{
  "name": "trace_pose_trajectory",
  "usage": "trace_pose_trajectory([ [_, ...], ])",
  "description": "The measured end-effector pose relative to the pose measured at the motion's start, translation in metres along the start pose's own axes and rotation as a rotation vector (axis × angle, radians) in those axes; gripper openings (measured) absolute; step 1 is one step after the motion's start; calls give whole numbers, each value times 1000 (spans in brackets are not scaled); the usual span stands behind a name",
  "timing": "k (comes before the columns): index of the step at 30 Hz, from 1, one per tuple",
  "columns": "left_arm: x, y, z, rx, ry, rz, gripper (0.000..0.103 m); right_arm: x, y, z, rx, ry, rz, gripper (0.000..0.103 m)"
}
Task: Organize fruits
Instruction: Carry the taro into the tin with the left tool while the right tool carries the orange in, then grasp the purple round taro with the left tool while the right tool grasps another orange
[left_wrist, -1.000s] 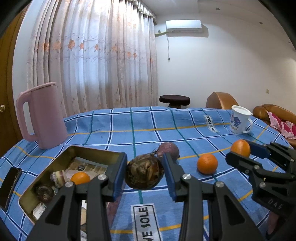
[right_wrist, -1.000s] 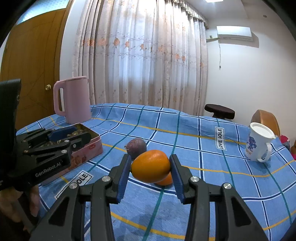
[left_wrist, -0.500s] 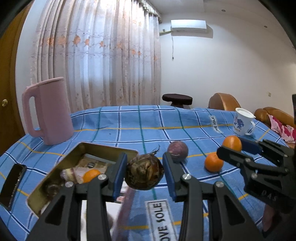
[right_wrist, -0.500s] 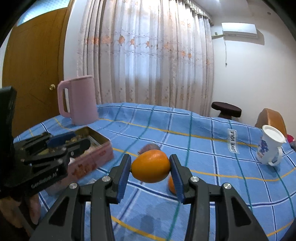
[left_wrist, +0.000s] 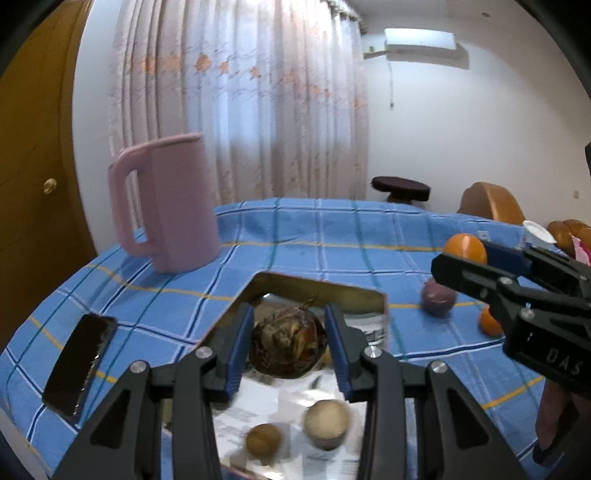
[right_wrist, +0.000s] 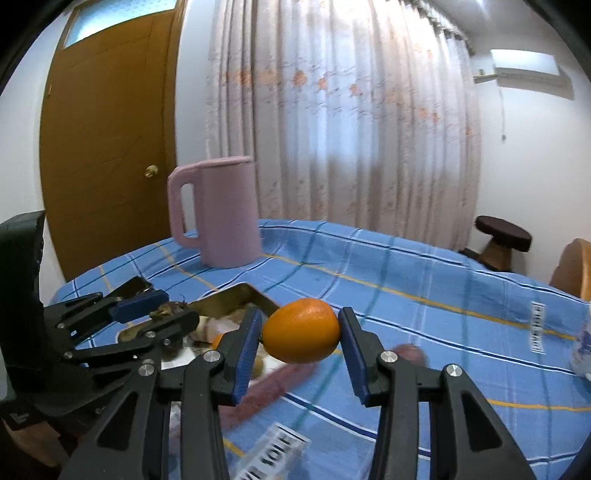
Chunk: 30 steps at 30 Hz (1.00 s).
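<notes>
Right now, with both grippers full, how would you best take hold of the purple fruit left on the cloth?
Grip the purple fruit across its round middle, coming from above: it sits free on the tablecloth, and an orange lies close beside it.

A living room in a private home: floral sheer curtains (right_wrist: 343, 122) cover the window beside a wooden door (right_wrist: 107, 140), an air conditioner (left_wrist: 419, 40) hangs on the white wall, and a brown leather sofa (left_wrist: 491, 203) stands behind the bench's (left_wrist: 332, 229) blue checked cloth.
</notes>
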<state>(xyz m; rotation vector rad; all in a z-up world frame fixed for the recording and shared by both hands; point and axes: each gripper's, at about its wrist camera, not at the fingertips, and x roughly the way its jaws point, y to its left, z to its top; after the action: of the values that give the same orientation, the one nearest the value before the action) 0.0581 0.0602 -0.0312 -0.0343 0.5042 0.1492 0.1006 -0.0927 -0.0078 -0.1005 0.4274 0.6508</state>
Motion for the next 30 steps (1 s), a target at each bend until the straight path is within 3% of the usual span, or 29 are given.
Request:
trace_pose_trajectory([
  [10, 14, 32, -14, -34, 59, 57, 41, 53, 39, -15, -16, 115, 112, 45],
  [16, 25, 43, -25, -52, 117, 66, 42, 72, 55, -29, -43, 198, 155, 45],
  [22, 20, 47, -25, -54, 116, 78, 44, 78, 57, -33, -31, 233, 190, 47],
  [25, 15, 51, -23, -79, 110, 106, 60, 74, 53, -33, -18, 220, 173, 60],
  [27, 12, 53, -22, -94, 106, 105, 77, 69, 47, -32, 1, 202, 159, 64],
  [30, 4, 45, -18, -84, 87, 93, 82, 50, 33, -26, 19, 157, 146, 64],
])
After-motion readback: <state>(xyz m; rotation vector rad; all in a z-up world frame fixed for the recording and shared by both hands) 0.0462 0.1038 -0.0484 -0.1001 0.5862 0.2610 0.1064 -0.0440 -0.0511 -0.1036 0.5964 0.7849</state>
